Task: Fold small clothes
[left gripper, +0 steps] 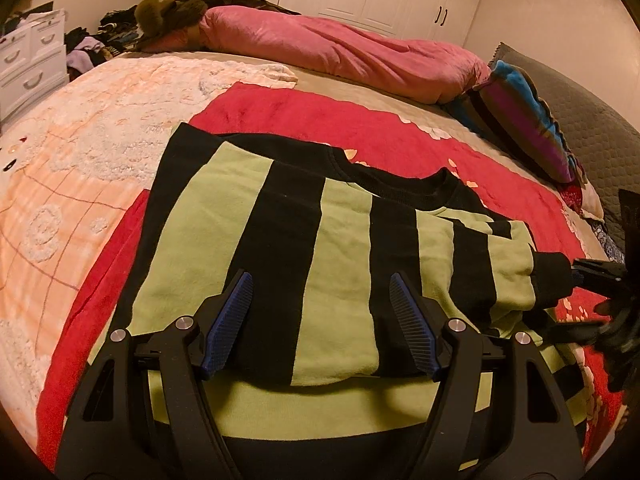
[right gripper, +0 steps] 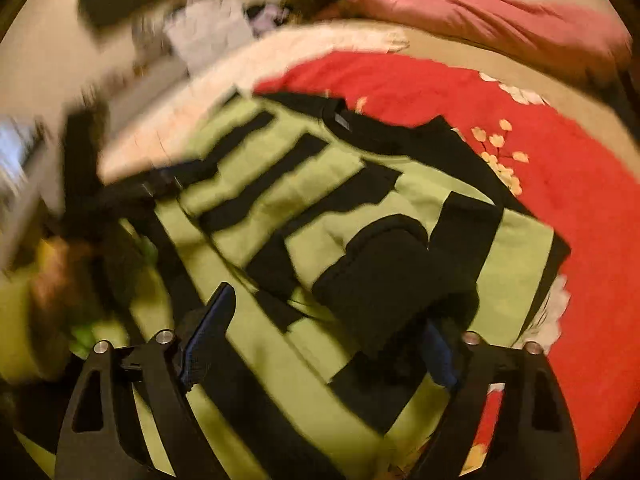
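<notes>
A green and black striped sweater (left gripper: 280,240) lies flat on a red blanket (left gripper: 304,112) on the bed, collar at the far side. My left gripper (left gripper: 320,312) is open and empty just above the sweater's near part. A sleeve is folded over the body; its black cuff (right gripper: 380,280) lies between the jaws of my right gripper (right gripper: 328,332), which is open. That view is blurred by motion, so touching or apart cannot be told. The right gripper also shows at the right edge of the left wrist view (left gripper: 600,280), beside the cuff (left gripper: 552,280).
A pink duvet (left gripper: 340,48) lies along the far side of the bed. A striped pillow (left gripper: 528,120) sits at the right. A peach fleece blanket (left gripper: 80,152) covers the left. White drawers (left gripper: 32,56) and a clothes pile stand at the far left, wardrobes behind.
</notes>
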The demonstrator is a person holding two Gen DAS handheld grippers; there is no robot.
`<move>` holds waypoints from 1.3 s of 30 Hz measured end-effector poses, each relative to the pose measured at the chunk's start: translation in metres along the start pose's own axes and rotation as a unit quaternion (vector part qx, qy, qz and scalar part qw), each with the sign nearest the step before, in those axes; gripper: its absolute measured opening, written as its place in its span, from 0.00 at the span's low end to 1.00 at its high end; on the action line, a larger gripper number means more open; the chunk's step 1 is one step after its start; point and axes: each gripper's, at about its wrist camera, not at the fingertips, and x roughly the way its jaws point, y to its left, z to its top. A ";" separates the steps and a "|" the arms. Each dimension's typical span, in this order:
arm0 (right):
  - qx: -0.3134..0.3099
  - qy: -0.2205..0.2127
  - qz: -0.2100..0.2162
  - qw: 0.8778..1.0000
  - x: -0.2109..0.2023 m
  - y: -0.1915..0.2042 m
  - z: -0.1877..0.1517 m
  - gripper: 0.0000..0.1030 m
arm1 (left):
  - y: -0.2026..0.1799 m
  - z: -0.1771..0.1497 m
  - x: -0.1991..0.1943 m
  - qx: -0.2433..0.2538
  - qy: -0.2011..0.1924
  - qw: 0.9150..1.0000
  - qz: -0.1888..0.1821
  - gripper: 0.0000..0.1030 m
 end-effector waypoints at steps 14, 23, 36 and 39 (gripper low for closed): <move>0.186 0.049 0.148 0.970 0.005 -0.062 -0.041 0.21 | 0.002 0.000 0.001 -0.007 0.004 1.000 -0.003 0.62; 0.238 -0.099 0.143 0.956 -0.044 -0.055 -0.029 0.82 | 0.003 0.000 0.002 -0.008 0.003 1.000 -0.002 0.62; 0.217 -0.062 -0.072 0.972 -0.034 -0.057 -0.017 0.05 | 0.000 -0.001 0.002 -0.002 0.005 1.000 -0.001 0.62; 0.198 -0.015 -0.114 0.974 -0.006 -0.057 -0.023 0.13 | 0.000 -0.001 0.002 -0.003 0.004 1.000 -0.002 0.62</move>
